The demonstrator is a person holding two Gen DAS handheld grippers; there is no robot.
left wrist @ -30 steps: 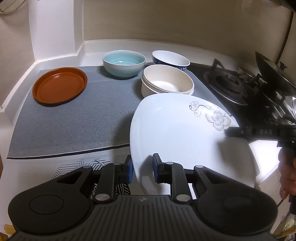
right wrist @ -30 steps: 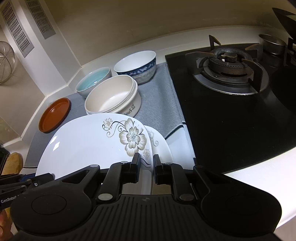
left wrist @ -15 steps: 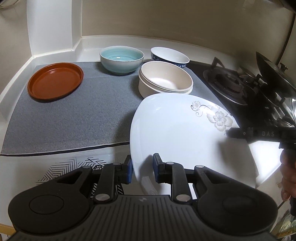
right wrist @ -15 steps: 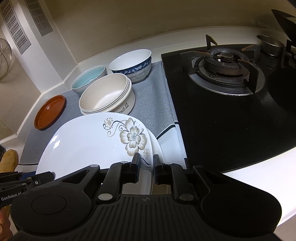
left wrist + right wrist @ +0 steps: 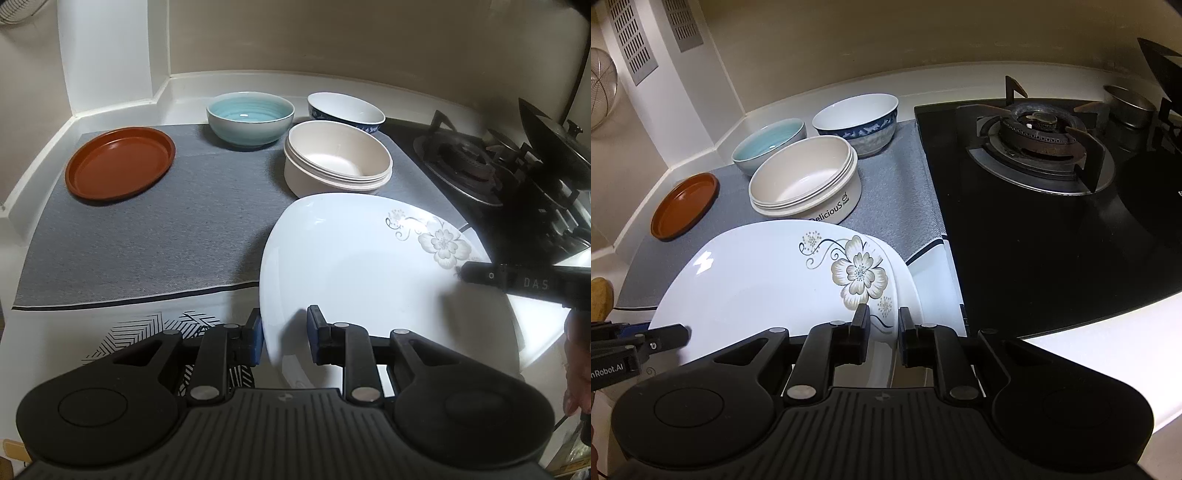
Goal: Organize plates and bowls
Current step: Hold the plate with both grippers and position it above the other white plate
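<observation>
As the right gripper (image 5: 882, 321) has just been easing its jaws apart with the plate's (image 5: 757, 280) rim between them, I judge the plate is being let go onto a second plate (image 5: 908, 291) at the mat's (image 5: 166, 240) near edge. The left gripper (image 5: 284, 332) narrowly straddles the opposite rim; whether either pair still pinches, I cannot tell. Behind, the nested beige bowls (image 5: 338, 162), teal bowl (image 5: 251, 122), blue bowl (image 5: 345, 110) and brown dish (image 5: 120, 162) are all empty.
</observation>
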